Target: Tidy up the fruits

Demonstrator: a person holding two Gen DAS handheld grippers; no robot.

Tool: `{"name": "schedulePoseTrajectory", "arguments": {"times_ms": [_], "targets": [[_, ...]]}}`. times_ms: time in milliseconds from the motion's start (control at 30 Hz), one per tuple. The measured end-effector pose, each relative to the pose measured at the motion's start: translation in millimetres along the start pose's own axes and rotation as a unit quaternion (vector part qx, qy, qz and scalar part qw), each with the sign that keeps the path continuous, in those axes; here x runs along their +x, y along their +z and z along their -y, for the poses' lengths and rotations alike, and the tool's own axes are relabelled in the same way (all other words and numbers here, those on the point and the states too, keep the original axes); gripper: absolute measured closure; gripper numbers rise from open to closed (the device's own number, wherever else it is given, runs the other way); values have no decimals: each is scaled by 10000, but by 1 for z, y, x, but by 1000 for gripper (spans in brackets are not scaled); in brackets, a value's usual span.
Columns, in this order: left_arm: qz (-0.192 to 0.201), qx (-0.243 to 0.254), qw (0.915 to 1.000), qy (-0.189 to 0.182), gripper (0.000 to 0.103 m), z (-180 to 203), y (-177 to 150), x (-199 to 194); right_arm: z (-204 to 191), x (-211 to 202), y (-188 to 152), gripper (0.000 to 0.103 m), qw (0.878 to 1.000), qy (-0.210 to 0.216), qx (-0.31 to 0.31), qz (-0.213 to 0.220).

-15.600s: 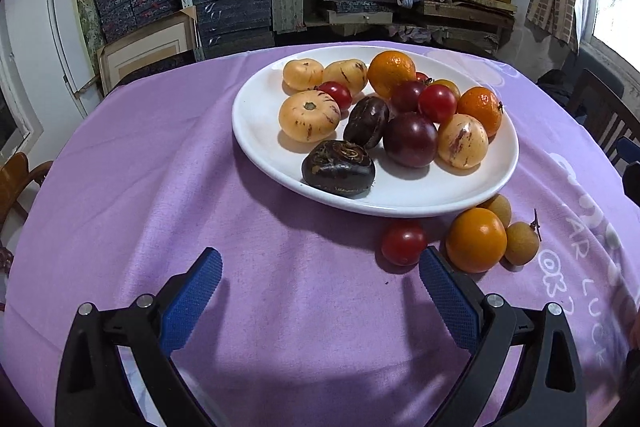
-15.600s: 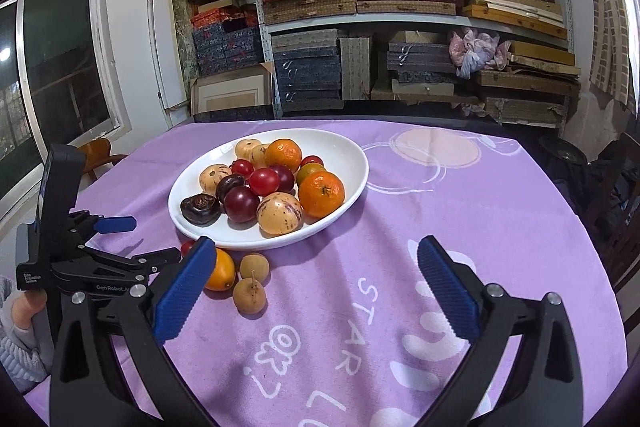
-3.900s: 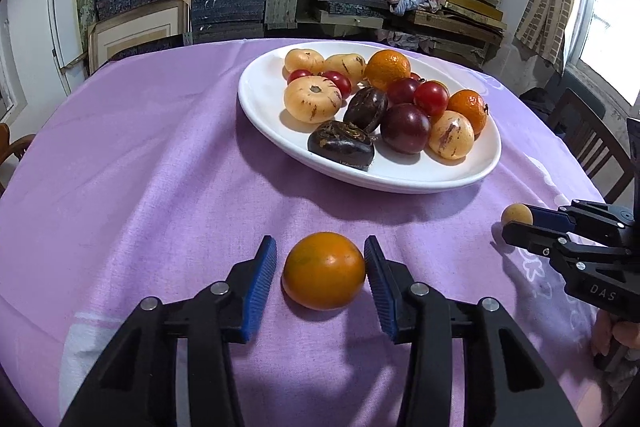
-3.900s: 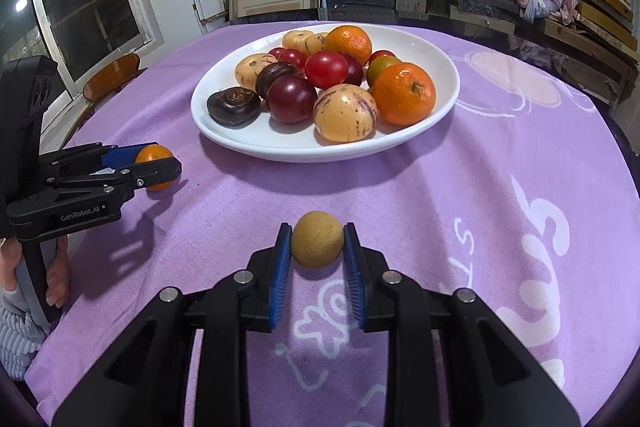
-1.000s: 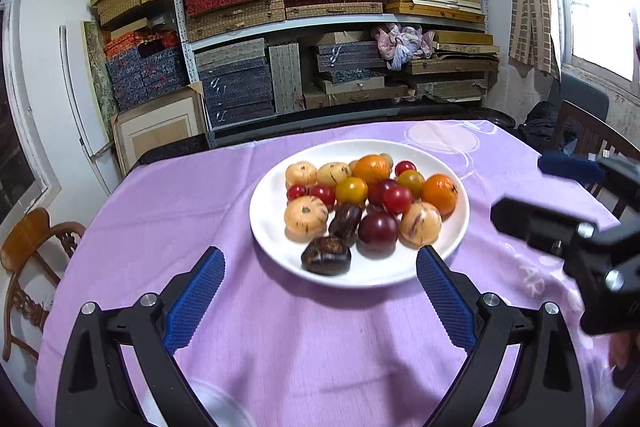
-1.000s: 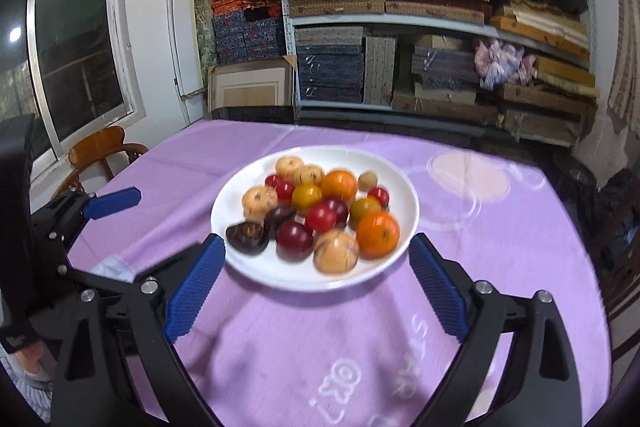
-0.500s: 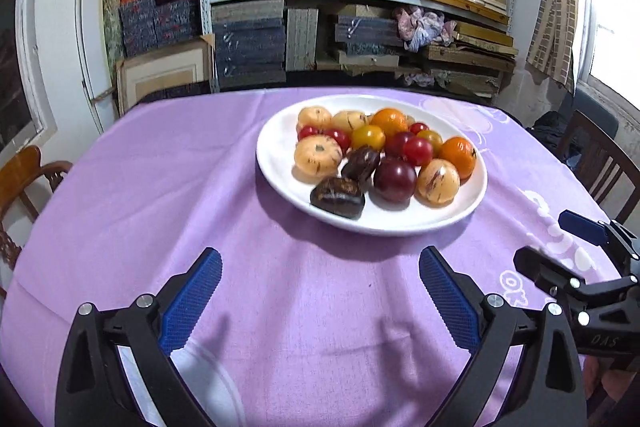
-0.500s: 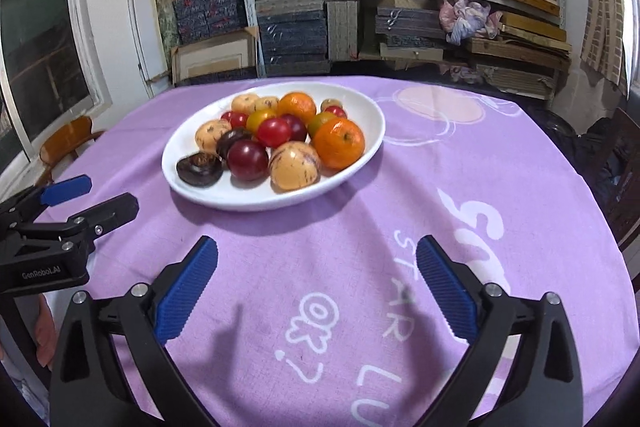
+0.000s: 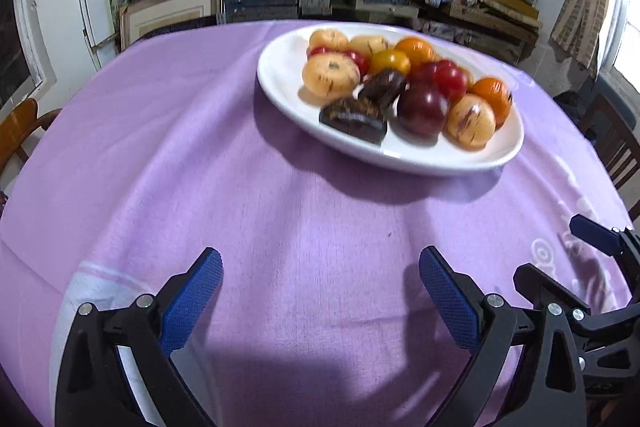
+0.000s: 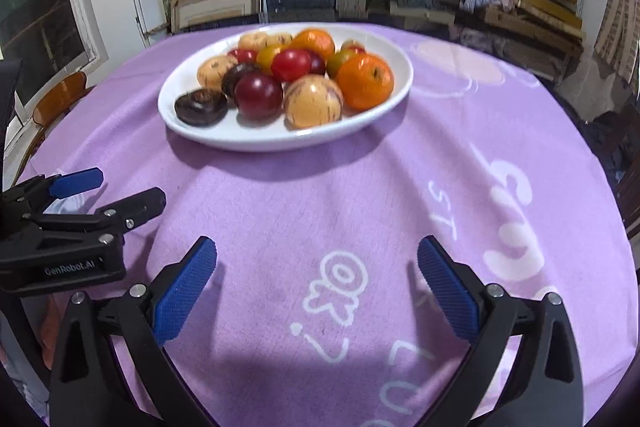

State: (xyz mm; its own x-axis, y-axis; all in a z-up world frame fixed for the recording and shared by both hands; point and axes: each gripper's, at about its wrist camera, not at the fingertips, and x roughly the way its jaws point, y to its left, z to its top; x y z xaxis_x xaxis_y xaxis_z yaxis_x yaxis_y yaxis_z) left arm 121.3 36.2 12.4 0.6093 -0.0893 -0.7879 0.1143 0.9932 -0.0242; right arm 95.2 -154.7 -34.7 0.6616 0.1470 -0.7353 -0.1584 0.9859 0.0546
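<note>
All the fruit sits on the white plate [image 10: 384, 115]; none lies beside it. Left gripper [image 9: 320, 281] and right gripper [image 10: 316, 273] are wide, empty. The job looks done.

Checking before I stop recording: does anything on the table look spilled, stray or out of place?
Nothing stands out. All the fruit sits on the white plate, none loose on the purple tablecloth. The left gripper and right gripper are open with nothing between their fingers.
</note>
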Motion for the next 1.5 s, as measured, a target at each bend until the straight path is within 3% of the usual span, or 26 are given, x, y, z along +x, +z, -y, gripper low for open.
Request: {"name": "schedulePoseTrajectory", "arguments": {"times_ms": [133, 433, 633, 733, 900, 1067, 1233, 1500], "targets": [[-73, 41, 9999, 68, 3, 2, -3, 4, 2, 11, -4, 4, 9993, 72, 175, -329], [-123, 150, 9997, 121, 3, 2, -3, 7, -9, 13, -8, 4, 9988, -224, -60, -437], [-125, 118, 9997, 155, 3, 2, -2, 7, -6, 14, -8, 4, 9990, -199, 1, -400], [-108, 122, 9997, 195, 3, 4, -1, 7, 2, 6, -5, 4, 9992, 77, 334, -185], [548, 161, 9974, 447, 3, 5, 5, -16, -2, 4, 3, 4, 9997, -125, 196, -103], [632, -13, 9976, 292, 3, 1, 6, -22, 2, 2, 3, 4, 9995, -154, 262, -58], [938, 196, 9939, 547, 3, 10, 2, -29, 8, 1, 4, 4, 9993, -114, 356, -42], [957, 304, 9941, 410, 4, 11, 5, -33, 12, -3, 3, 4, 9988, -95, 470, 24]]}}
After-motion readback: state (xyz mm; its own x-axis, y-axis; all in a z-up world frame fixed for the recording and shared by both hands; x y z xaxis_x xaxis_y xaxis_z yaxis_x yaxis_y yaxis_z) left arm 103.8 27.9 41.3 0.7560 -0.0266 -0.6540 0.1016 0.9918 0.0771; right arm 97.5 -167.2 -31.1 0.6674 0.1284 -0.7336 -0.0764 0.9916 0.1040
